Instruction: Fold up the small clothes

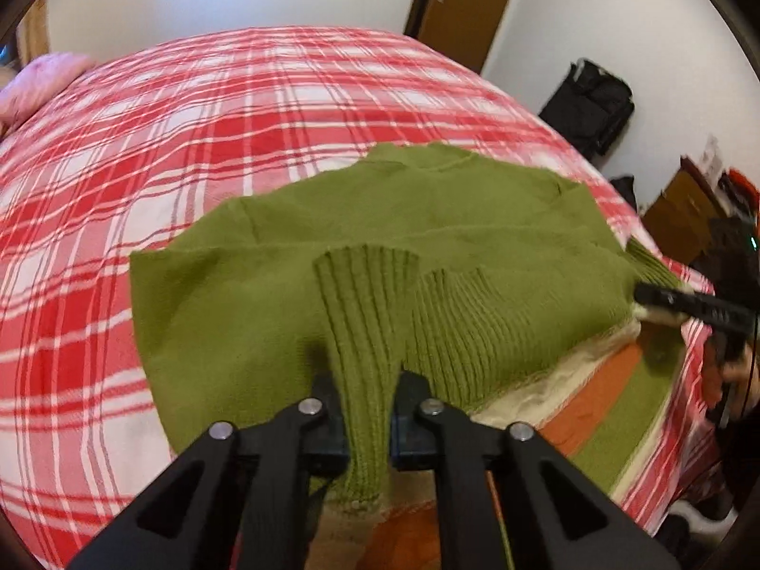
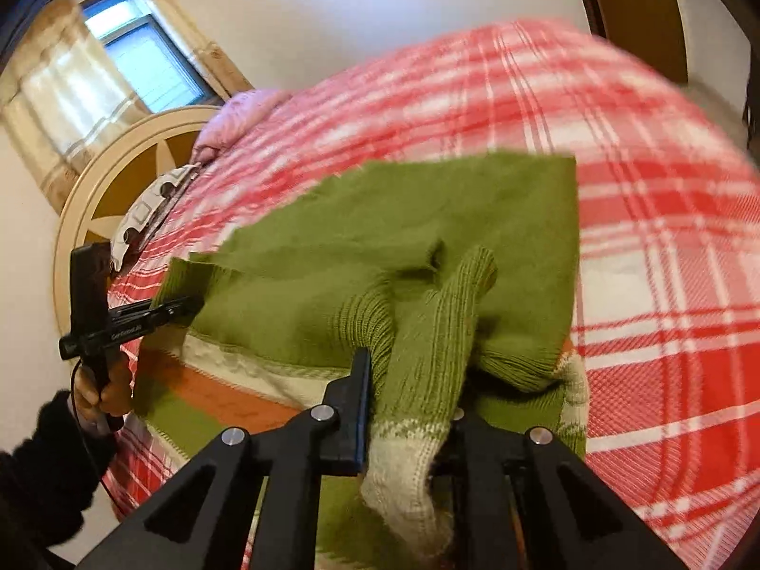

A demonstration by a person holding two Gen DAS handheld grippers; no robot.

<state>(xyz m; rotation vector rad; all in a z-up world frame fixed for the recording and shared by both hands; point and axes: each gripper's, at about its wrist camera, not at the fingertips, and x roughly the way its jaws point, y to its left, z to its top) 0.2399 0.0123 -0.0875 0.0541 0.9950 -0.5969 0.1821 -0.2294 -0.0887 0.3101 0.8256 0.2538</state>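
Green sweater (image 1: 294, 256) lay on the plaid bed (image 1: 142, 142); left gripper (image 1: 368, 408) jaws pinched its ribbed cuff (image 1: 365, 308), right gripper (image 2: 411, 394) jaws pinched its sleeve (image 2: 427, 356)

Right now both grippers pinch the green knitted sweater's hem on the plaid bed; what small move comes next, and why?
Probably lift both corners and carry them toward the collar. The left gripper and right gripper are shut on the ribbed hem of the green knitted sweater, whose sleeves already lie folded in on the red plaid bedcover.
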